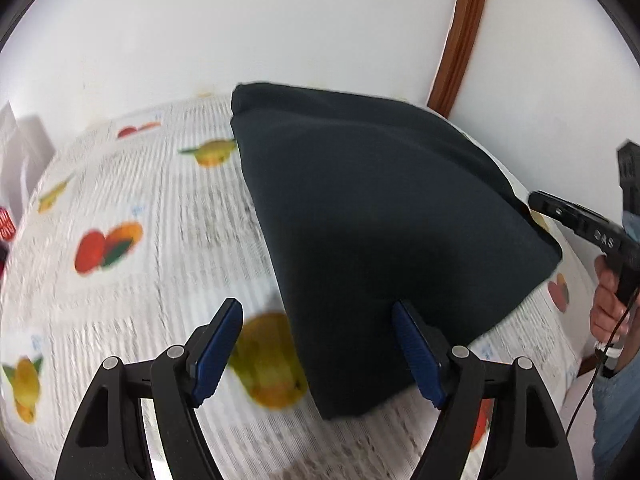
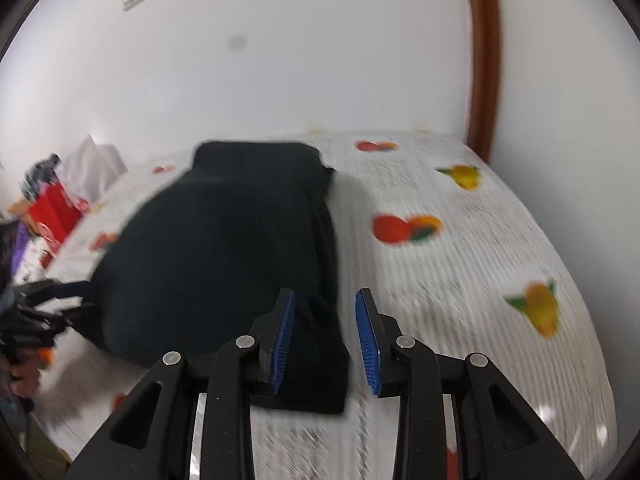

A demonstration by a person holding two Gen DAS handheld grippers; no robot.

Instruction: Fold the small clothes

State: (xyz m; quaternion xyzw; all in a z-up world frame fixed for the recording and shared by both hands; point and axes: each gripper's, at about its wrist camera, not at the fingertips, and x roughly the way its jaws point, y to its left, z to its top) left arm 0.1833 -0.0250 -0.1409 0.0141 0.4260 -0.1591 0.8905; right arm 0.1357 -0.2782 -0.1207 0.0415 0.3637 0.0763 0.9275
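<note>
Your left gripper point(image 1: 316, 344) is spread wide, gripping nothing; its right pad point(image 1: 416, 354) sits at the near edge of the folded dark garment point(image 1: 384, 216), which lies on the fruit-print tablecloth point(image 1: 132, 200). Right wrist view: your right gripper point(image 2: 325, 336) stands partly open, holding nothing, fingers straddling the garment's near corner point(image 2: 316, 372). Motion blur throughout.

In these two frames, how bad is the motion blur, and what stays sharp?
Left wrist view: the fruit-print tablecloth is streaked with motion blur and the dark garment has soft edges, while the left gripper stays sharp. Right wrist view: the same pattern, cloth smeared, right gripper crisp; fisheye bends the brown door frame. Lighting is even, without harsh glare.
</note>
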